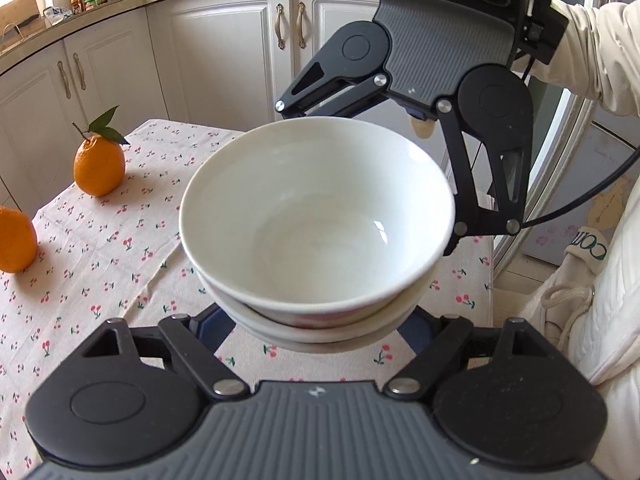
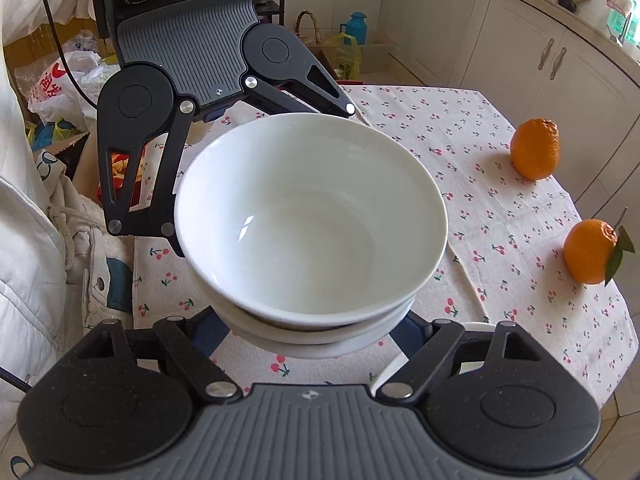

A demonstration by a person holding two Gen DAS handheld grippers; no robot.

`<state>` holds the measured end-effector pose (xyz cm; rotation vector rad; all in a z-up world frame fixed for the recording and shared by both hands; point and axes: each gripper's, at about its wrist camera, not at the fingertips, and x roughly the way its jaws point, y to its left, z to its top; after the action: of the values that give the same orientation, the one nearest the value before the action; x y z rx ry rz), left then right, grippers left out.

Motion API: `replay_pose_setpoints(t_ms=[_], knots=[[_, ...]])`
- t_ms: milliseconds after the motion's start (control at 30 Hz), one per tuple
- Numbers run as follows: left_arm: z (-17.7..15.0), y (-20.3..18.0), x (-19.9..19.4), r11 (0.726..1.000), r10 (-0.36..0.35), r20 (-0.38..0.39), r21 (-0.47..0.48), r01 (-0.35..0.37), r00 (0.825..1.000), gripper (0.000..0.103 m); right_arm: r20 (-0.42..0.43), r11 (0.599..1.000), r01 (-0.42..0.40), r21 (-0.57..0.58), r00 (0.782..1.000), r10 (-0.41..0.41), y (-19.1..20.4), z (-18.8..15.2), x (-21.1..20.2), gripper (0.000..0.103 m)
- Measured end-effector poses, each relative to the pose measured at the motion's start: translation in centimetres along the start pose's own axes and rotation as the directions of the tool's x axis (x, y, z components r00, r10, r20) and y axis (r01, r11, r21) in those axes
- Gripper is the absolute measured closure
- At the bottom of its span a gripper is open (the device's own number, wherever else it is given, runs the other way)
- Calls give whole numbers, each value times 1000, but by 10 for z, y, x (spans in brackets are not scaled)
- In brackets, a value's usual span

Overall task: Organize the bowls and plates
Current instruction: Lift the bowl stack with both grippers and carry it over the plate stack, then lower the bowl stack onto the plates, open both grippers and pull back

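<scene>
Kitchen, white cabinets behind, desk covered in a cherry-print cloth. Stack of white bowls sits dead centre in both wrist views, lifted clear of the cloth, held from two opposite sides. Stack looks like one deep bowl nested in at least one more; lower rims show at 6 o'clock under the top one. Left gripper comes in at 6 o'clock in its own view, jaws part-spread and going under the near side of the stack; tips are hidden by the bowls, so actual contact not visible. Right gripper is at 1 o'clock in the left view, on the far side of the stack; in its own view same story, jaws part-spread, tips hidden under the bowls. Two oranges at 9 o'clock on the cloth in the left view, well apart from the stack, one with leaves. Sliver of another white rim at 5 o'clock in the right view, on the desk.
</scene>
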<state>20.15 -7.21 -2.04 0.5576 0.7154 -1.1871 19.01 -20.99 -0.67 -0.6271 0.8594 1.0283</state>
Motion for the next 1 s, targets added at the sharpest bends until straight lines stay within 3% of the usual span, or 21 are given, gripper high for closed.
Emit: replay_pose_setpoints(t_ms=[533, 1000], knots=[[71, 12, 70, 993, -46, 32, 112, 42, 998, 18, -21, 990, 112, 90, 994, -111, -58, -62, -41, 15], [81, 24, 113, 991, -76, 7, 109, 75, 997, 18, -47, 978, 116, 175, 993, -109, -88, -97, -27, 15]])
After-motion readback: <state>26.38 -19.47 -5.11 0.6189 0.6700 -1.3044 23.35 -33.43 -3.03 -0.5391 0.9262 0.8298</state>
